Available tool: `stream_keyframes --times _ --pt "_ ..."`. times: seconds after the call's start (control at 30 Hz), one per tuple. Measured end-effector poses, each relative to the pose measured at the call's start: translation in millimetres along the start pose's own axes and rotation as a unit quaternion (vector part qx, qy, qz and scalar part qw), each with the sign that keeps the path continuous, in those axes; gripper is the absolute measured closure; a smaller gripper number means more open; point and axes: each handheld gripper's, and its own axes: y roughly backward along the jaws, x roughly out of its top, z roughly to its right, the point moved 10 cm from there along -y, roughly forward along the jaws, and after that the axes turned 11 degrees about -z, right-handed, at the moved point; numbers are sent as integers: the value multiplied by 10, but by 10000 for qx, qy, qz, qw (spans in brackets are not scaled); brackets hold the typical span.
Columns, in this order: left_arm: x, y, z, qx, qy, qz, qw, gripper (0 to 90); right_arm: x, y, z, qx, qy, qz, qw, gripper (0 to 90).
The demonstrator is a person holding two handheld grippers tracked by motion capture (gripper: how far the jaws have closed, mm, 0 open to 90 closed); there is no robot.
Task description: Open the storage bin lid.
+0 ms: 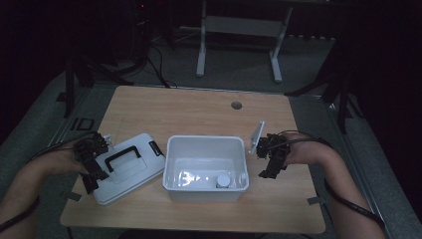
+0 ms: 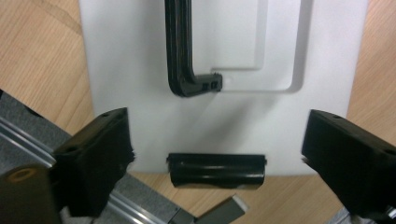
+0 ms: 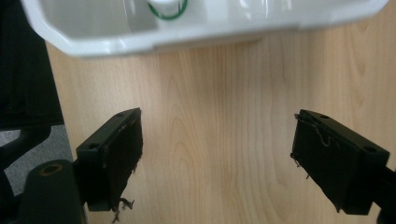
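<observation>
From the high view I see the white box mid-table, a small white jar inside, and its lid lying flat just left of it. My left gripper hovers over the lid, jaws spread; its own view adds the black handle and latch. My right gripper stands spread over bare table beside the box.

Glossy white plastic bin, matt plastic lid, wood-grain table
</observation>
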Motion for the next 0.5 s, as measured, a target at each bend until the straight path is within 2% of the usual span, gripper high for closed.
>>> stream_keyframes --times 0.1,0.2,0.27,0.37,0.43,0.5 --pt "38 4 -12 41 -50 152 9999 130 -70 -126 -1 60 -106 -51 9999 161" --pt "59 -24 -29 88 -69 136 9998 137 -149 -270 -7 147 -169 -170 9996 161" --pt "77 -52 -25 39 -87 129 9999 149 -193 -355 -13 197 -228 -217 9993 162" --pt "94 -100 -22 -25 -113 51 9999 217 -249 -447 -34 270 -303 -233 9989 162" --pt "107 -119 -5 -146 -142 32 9998 332 -282 -496 -48 303 -354 -236 9986 162" --pt "113 -143 -11 -167 -91 -79 9998 361 -319 -539 -56 299 -375 -286 9984 162"
